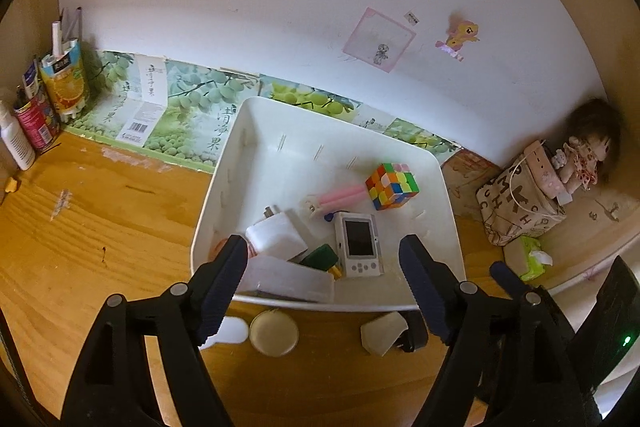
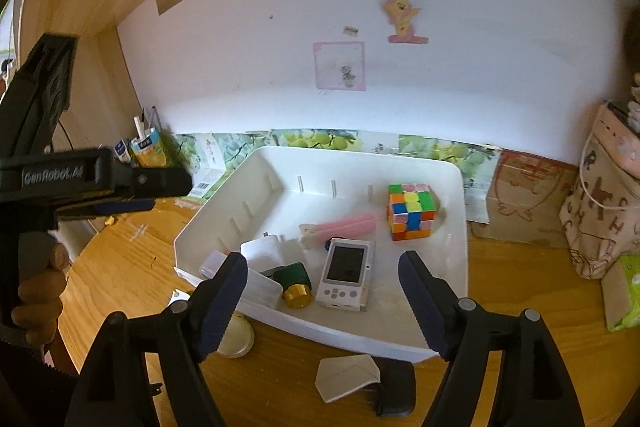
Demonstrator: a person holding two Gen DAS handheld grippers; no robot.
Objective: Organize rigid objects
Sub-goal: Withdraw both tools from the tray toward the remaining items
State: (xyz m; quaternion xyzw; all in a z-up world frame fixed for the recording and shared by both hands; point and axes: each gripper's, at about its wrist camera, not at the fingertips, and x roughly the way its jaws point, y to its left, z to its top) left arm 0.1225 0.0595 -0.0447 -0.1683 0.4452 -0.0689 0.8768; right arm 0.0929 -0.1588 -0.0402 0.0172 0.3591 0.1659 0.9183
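Soft, warm, even light fills both views; the white wall (image 1: 260, 7) ahead of the fingers reads bright. Shadows are faint. Fisheye bending curves the edges, corners go black, and detail is slightly soft.

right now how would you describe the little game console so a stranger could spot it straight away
Find the white plastic bin on the wooden desk against the wall. Near its front edge lies the white handheld game console, flat, dark screen up, grey buttons below. Its neighbours are a multicoloured puzzle cube behind and a green gold-capped bottle beside it; only the console has a screen.
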